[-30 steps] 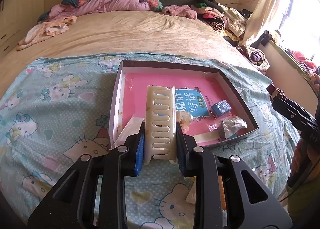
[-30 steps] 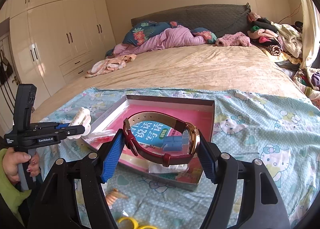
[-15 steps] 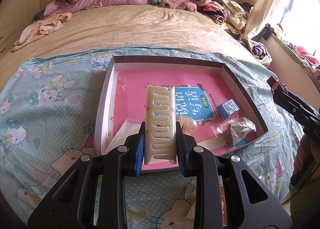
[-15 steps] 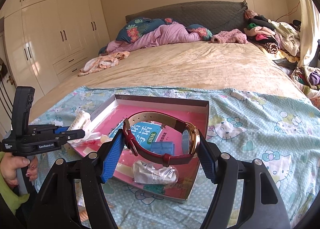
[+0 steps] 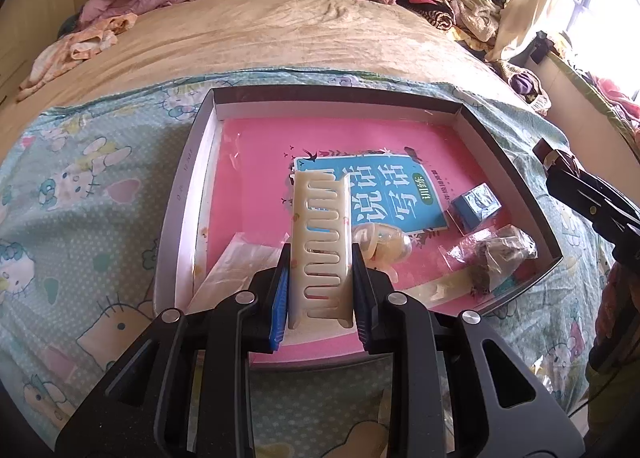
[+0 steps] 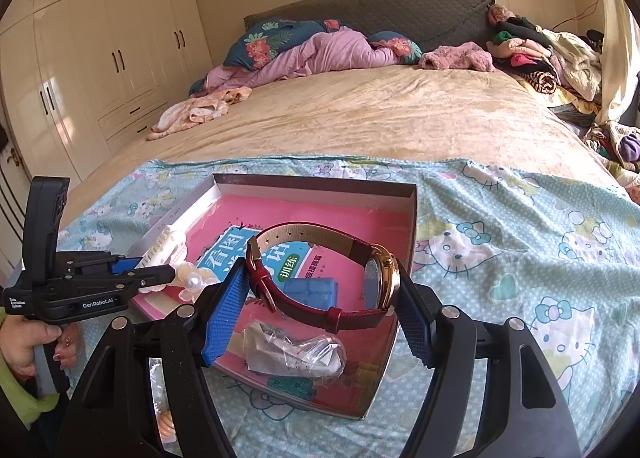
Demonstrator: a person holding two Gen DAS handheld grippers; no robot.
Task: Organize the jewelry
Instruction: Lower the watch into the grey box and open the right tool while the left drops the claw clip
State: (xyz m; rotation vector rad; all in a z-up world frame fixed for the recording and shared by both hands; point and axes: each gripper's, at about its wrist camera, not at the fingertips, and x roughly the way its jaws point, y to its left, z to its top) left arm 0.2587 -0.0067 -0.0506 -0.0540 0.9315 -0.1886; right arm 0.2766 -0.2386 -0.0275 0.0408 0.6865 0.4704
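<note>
My left gripper [image 5: 320, 298] is shut on a cream hair claw clip [image 5: 320, 238] and holds it over the near left part of the shallow grey box [image 5: 180, 193] with a pink booklet on its floor. My right gripper [image 6: 320, 310] is shut on a red-strap wristwatch with a gold case [image 6: 320, 270], held above the box's near right part [image 6: 412, 217]. In the right wrist view the left gripper [image 6: 160, 278] and its clip [image 6: 164, 246] show at the left. Inside the box lie a small blue box [image 5: 474, 205], a pearl hair clip [image 5: 380, 246] and a clear bag of jewelry [image 5: 496, 254].
The box sits on a Hello Kitty cloth [image 5: 80, 197] spread over a beige bed [image 6: 360, 109]. Pillows and clothes are piled at the headboard [image 6: 320, 45] and right side [image 6: 540, 53]. White wardrobes [image 6: 100, 57] stand to the left. Small items lie on the cloth near the front [image 6: 166, 424].
Both grippers have moved forward over the box with their items still held. The clip now hangs over the box's floor, and the watch is further over the box.
</note>
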